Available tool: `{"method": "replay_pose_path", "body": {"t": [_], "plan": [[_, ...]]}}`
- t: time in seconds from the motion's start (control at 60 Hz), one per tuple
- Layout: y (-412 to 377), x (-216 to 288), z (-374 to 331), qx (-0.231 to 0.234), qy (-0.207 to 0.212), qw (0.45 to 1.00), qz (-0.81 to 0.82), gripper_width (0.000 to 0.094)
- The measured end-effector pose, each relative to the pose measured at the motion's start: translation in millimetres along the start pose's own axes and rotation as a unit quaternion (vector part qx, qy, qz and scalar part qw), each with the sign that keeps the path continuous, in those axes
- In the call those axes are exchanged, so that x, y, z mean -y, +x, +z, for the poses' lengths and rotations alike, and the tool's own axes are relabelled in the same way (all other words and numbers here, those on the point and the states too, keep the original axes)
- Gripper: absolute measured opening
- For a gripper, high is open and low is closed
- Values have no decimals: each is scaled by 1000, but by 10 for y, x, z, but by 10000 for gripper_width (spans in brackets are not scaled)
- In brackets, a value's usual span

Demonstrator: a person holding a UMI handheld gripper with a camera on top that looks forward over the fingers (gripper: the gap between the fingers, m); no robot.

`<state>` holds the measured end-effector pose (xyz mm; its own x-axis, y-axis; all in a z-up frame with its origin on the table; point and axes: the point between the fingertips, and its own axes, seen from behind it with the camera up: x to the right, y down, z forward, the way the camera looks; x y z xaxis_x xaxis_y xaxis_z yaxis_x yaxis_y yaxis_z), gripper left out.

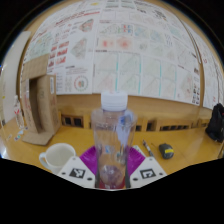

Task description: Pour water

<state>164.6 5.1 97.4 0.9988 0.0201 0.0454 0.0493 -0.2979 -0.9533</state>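
A clear plastic water bottle (111, 135) with a white cap stands upright between my two fingers. My gripper (111, 170) is shut on the bottle; both magenta pads (91, 157) press on its lower body. The bottle appears lifted, its base level with the fingertips. A white mug (57, 157) sits on the yellow table (185, 150), just left of the bottle and close to the left finger.
A cardboard box (38, 108) stands at the left on the table. A small dark and yellow object (166, 151) lies right of the bottle, with a pen-like item (147, 148) beside it. A dark object (216, 122) sits at far right. Patterned sheets cover the wall behind.
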Motion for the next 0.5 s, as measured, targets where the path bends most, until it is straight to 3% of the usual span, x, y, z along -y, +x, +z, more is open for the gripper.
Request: {"method": "replay_pose_path", "body": {"t": [0.033, 0.117, 0.267, 0.367, 0.417, 0.5], "plan": [[22, 61, 13, -3, 21, 1000, 4, 339], [74, 34, 9, -6, 16, 1000, 14, 345], [64, -9, -2, -8, -9, 1000, 16, 530], [120, -39, -84, -24, -33, 999, 16, 869], [119, -45, -160, -28, -42, 999, 19, 833], [111, -76, -359, -33, -54, 998, 25, 860]]}}
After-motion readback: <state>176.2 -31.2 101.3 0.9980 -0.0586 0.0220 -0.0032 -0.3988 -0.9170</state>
